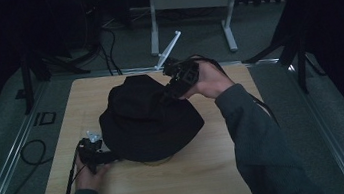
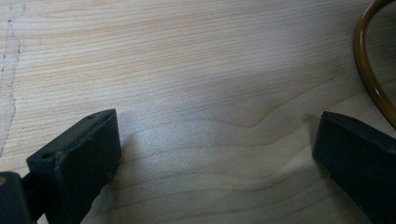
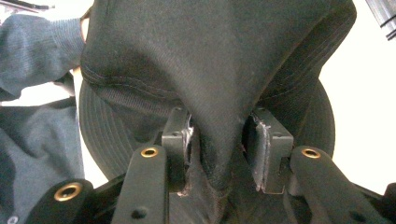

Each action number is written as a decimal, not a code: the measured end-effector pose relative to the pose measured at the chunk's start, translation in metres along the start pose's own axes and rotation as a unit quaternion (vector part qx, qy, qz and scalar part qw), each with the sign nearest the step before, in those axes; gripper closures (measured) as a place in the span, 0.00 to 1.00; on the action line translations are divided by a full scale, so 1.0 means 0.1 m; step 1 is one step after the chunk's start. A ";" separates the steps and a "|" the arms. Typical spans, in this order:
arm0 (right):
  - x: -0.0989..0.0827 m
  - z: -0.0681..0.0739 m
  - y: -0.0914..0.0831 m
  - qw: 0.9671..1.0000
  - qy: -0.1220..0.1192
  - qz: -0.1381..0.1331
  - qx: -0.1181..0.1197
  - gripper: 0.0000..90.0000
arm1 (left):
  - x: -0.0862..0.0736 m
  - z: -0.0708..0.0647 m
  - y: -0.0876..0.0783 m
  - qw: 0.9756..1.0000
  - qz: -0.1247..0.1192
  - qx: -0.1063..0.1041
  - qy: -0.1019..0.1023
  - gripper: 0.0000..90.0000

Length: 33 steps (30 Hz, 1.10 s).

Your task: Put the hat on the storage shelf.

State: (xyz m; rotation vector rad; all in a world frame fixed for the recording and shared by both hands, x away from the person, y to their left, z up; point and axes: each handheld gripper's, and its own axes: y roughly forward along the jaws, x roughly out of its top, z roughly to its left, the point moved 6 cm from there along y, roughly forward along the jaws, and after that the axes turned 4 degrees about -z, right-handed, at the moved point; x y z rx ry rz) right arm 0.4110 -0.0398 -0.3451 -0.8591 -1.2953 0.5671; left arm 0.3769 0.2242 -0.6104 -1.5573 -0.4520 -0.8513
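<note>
On the wooden table (image 1: pixel 206 178) lay a black bucket hat (image 1: pixel 150 120), long axis running diagonally. At its far crown the right gripper (image 3: pixel 217 149), jaws part-spread, bracketed a fabric ridge. Beside the near-left brim, the left gripper (image 2: pixel 215 154) stood wide apart, holding nothing.

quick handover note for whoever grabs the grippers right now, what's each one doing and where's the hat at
Right gripper: at the far side of the black bucket hat, jaws partly apart with a fold of the crown between the pads; whether they press on it is hard to tell.
Left gripper: open, nothing between its jaws, low over the wooden table at the hat's near-left brim.
Hat: lies in the middle of the table, crown bunched up toward the right gripper. A brown ring shows at the edge of the left gripper view.
Done: crown pinched up. Left: probably shaping or folding the hat; nothing looks finished yet.
</note>
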 end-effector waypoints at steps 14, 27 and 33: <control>-0.04 -0.08 -0.13 0.998 0.044 -0.001 -0.047 0.28 | 0.00 0.00 0.00 1.000 -0.001 0.000 0.000 0.01; -0.47 -0.33 -0.40 0.992 0.093 -0.006 -0.083 0.21 | 0.00 0.00 0.00 1.000 0.000 -0.001 0.000 0.01; -0.74 -0.44 -0.42 0.988 0.122 -0.013 -0.089 0.21 | 0.00 -0.01 0.01 1.000 -0.002 -0.001 -0.001 0.01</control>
